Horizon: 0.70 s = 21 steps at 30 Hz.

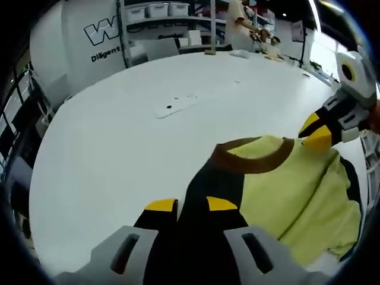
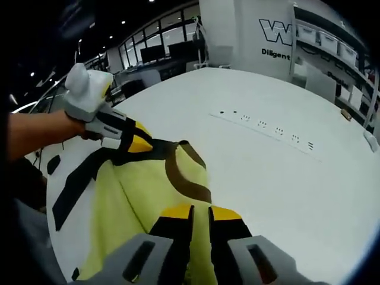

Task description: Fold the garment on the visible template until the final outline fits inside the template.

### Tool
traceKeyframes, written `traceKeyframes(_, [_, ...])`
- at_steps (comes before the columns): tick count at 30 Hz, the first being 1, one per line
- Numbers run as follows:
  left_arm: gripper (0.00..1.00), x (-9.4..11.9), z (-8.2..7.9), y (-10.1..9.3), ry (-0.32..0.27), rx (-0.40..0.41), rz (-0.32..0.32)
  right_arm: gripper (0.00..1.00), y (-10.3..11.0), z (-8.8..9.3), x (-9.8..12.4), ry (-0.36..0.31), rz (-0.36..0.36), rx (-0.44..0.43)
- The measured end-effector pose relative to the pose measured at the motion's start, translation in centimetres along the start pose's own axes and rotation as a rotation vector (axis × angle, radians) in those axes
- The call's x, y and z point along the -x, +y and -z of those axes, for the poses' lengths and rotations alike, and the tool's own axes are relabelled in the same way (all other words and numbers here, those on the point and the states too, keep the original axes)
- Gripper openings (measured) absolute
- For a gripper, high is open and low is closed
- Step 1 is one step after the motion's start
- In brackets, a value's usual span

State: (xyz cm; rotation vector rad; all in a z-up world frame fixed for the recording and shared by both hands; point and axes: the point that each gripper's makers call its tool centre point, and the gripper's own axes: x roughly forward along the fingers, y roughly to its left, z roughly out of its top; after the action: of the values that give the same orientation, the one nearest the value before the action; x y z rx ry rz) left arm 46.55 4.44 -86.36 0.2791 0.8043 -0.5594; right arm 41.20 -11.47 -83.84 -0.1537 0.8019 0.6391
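Observation:
A yellow garment point(image 1: 297, 190) with a brown collar point(image 1: 252, 160) and black shoulder panels lies bunched on the white table point(image 1: 119, 154). My left gripper point(image 1: 191, 205) is shut on black fabric point(image 1: 208, 184) beside the collar. It enters the right gripper view from the left as the left gripper point(image 2: 139, 141), held by a hand, pinching that black edge. My right gripper point(image 2: 200, 212) is shut on the yellow cloth point(image 2: 148, 190) near the collar point(image 2: 184, 178). It comes into the left gripper view as the right gripper point(image 1: 316, 132) at the collar's other end. Black marks point(image 2: 53, 163) show on the table beyond the garment.
A white socket strip point(image 2: 267, 127) lies flat on the table past the garment, also seen as the strip point(image 1: 175, 105). A person point(image 1: 240, 24) stands at the far side by shelves with bins point(image 1: 157, 10). The table edge point(image 2: 356, 249) curves close on the right.

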Motion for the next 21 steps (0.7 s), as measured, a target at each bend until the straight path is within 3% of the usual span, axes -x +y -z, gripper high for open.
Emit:
traceKeyframes(3, [0.00,-0.1,-0.1,-0.3,0.006,0.004,0.016,0.05,0.2,-0.1,0.1,-0.006,-0.001,-0.001])
traceKeyframes(13, [0.00,1.1,-0.9,-0.6,-0.029,-0.074,-0.013,0.05,0.4,-0.5,0.1,-0.023,-0.005,-0.005])
traceKeyframes(21, [0.00,1.5,-1.4,-0.5,-0.047,-0.073,-0.012,0.07,-0.3,1.1,-1.2,0.037,0.010,-0.023])
